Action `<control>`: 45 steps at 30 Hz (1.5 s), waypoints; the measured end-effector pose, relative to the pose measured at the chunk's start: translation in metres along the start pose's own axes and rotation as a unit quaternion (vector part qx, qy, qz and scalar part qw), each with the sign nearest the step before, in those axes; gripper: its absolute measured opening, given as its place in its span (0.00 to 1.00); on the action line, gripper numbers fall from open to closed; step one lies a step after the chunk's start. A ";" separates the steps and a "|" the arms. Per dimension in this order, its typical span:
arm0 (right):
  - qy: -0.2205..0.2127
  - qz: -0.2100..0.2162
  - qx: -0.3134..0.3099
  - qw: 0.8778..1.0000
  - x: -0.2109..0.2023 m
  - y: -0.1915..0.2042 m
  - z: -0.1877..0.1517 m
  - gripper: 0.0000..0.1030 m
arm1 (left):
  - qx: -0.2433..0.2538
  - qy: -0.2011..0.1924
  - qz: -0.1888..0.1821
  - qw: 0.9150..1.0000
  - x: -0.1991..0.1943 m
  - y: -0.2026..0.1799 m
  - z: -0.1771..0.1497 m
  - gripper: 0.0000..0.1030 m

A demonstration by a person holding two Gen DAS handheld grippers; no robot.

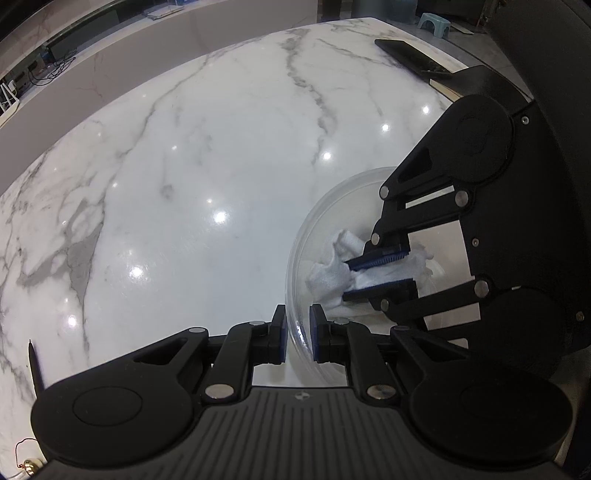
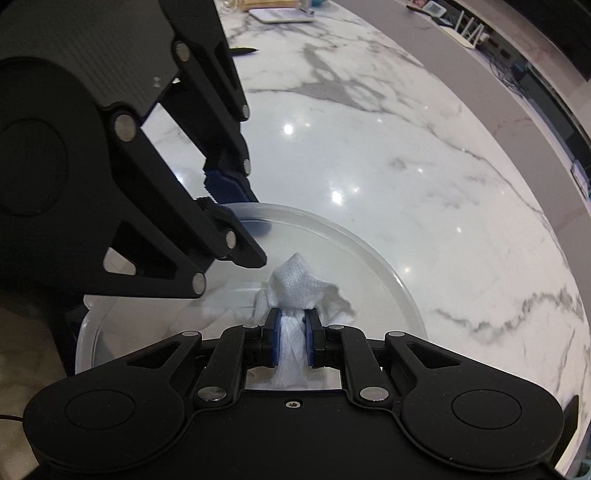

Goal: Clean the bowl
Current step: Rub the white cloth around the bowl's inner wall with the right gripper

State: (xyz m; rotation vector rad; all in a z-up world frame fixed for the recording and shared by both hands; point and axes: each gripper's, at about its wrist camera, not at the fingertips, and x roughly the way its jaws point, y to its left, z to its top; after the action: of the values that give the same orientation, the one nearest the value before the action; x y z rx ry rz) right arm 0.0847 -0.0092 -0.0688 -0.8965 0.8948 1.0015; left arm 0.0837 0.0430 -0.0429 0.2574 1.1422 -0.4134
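A clear plastic bowl [image 1: 299,266] sits on the white marble table; it also shows in the right wrist view [image 2: 369,243]. My left gripper [image 1: 297,338] is shut on the bowl's near rim, one finger outside and one inside the wall; it shows in the right wrist view [image 2: 236,218] at the far-left rim. My right gripper [image 2: 293,332] is shut on a crumpled white cloth [image 2: 299,284] and holds it down inside the bowl. In the left wrist view the right gripper [image 1: 378,273] reaches into the bowl from the right, with the cloth [image 1: 332,273] bunched around its fingers.
A black phone [image 1: 413,57] lies at the table's far right edge. A black pen [image 1: 35,365] lies at the near left; the pen also shows in the right wrist view [image 2: 242,50]. A white device [image 2: 280,16] stands at the table's far side.
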 end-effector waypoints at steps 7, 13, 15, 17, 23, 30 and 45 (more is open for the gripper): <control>-0.016 0.014 -0.044 0.999 -0.014 0.019 -0.006 0.11 | 0.001 0.006 0.001 1.000 0.003 0.001 0.000 0.10; -0.017 0.024 -0.061 0.998 -0.018 0.026 -0.007 0.11 | 0.002 0.009 0.001 1.000 0.005 0.001 -0.001 0.10; -0.014 0.034 -0.062 0.997 -0.019 0.027 -0.006 0.11 | 0.002 0.009 0.001 1.000 0.005 0.001 -0.001 0.09; -0.012 0.043 -0.066 0.997 -0.017 0.028 -0.003 0.11 | 0.004 0.009 0.001 1.000 0.006 0.001 -0.001 0.09; -0.012 0.057 -0.111 0.992 -0.013 0.034 0.001 0.11 | 0.020 0.004 -0.003 1.000 0.005 0.002 -0.003 0.09; -0.015 0.072 -0.239 0.968 -0.012 0.045 0.004 0.11 | 0.019 0.007 -0.004 1.000 0.004 0.003 -0.002 0.09; 0.033 0.143 -0.367 0.918 -0.015 0.052 0.016 0.11 | 0.017 0.010 -0.013 1.000 0.006 0.005 0.000 0.08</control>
State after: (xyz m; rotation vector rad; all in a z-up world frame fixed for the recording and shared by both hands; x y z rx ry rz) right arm 0.0345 0.0151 -0.0593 -1.4592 0.7134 1.6228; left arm 0.0882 0.0467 -0.0488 0.2778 1.1587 -0.4539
